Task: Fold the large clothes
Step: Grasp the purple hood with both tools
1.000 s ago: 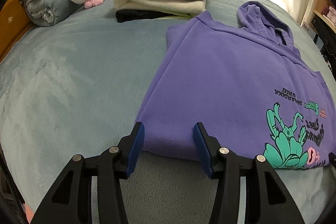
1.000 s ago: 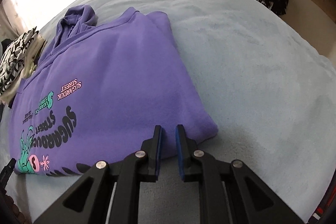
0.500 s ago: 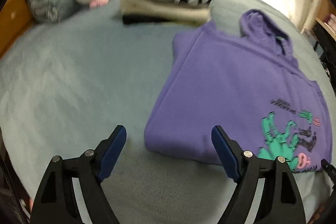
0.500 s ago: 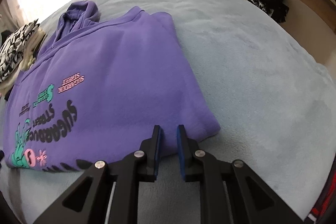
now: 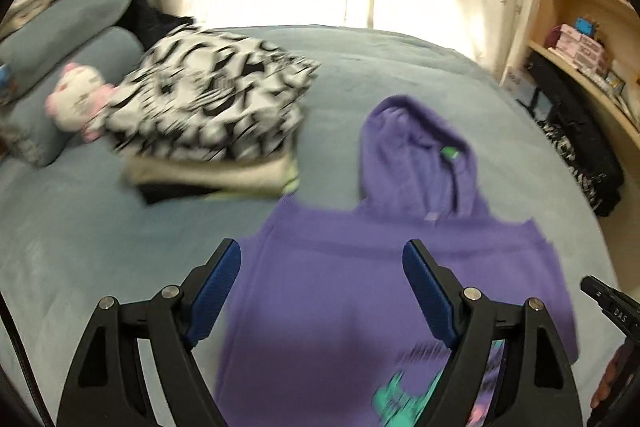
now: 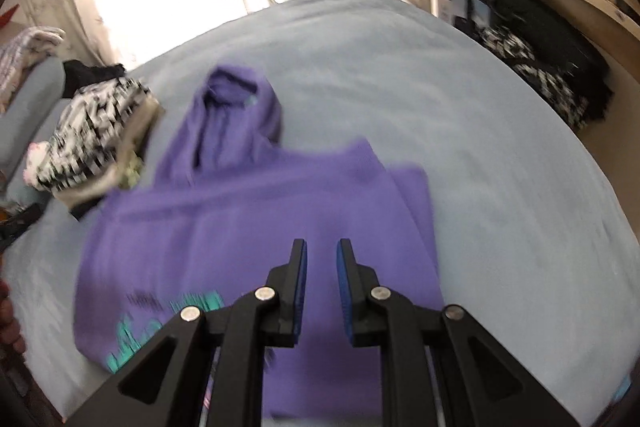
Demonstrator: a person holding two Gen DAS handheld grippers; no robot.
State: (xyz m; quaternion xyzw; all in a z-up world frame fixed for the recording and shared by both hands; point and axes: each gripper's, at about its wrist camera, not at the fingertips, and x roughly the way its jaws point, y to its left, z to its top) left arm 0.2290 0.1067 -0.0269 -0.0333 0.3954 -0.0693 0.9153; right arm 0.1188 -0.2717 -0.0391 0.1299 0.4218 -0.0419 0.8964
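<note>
A purple hoodie [image 5: 352,275] lies flat on the grey-blue bed, sleeves folded in, hood pointing away toward the window; it also shows in the right wrist view [image 6: 248,227]. My left gripper [image 5: 322,273] is wide open and empty, above the hoodie's body near its left side. My right gripper [image 6: 322,267] hovers over the hoodie's right half with its jaws a narrow gap apart, holding nothing. A teal print shows on the near part of the hoodie.
A stack of folded clothes [image 5: 212,123] with a black-and-white top sits left of the hood. A pink-and-white plush [image 5: 76,99] and grey pillows [image 5: 60,27] lie at the far left. Shelves [image 5: 584,39] and dark bags [image 6: 544,67] stand at the right.
Both grippers have lifted and moved forward from the hoodie's near edge to above its body. The left opened wide; the right let go of the hem and opened slightly.
</note>
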